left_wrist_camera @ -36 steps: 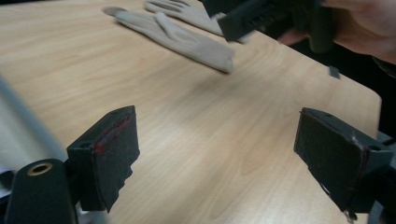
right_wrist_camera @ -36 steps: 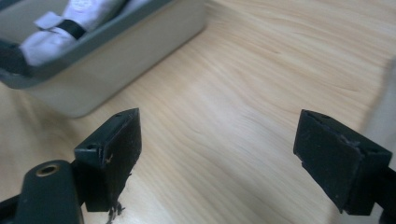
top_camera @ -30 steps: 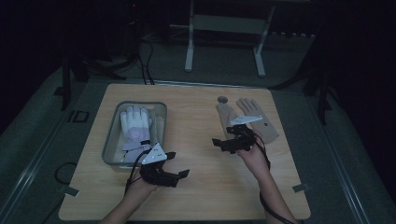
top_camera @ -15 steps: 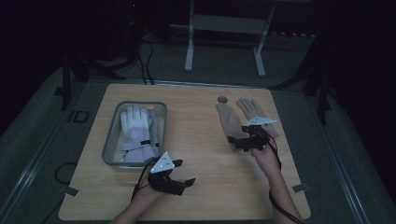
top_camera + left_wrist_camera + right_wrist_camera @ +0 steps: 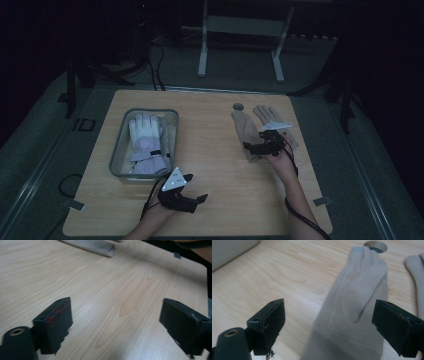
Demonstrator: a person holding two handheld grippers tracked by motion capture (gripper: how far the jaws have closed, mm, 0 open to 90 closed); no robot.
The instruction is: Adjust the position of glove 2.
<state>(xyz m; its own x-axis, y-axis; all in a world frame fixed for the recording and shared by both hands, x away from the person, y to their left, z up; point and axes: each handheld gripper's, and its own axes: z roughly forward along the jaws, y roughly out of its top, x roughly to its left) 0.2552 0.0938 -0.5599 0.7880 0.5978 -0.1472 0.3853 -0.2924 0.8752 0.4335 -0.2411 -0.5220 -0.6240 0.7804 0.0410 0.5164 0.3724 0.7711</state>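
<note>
– Beige fabric glove, flat on the right half of the pale wooden tabletop, fingertips reaching the small round hole at the far edge. Nearest to which hand?

– Nearest to the right claw, poised low over the cuff end. Seen along that claw, jaws spread wide either side of the cuff, pads clear of the cloth, nothing gripped.

– Long axis?

– Straight ahead of the claw: cuff at the near end between the jaws, palm and fingers stretching away toward the hole. Likely a matter of sinking onto the cuff and pinching across its width.

– And the matching beige glove?

– Just beside the first, on its right, outside the jaws.

– Left claw?

– Well apart, near the front edge, close to the clear plastic bin with a white and lilac glove inside. Jaws just opened wider, standing far apart over bare wood, nothing between them.
</note>
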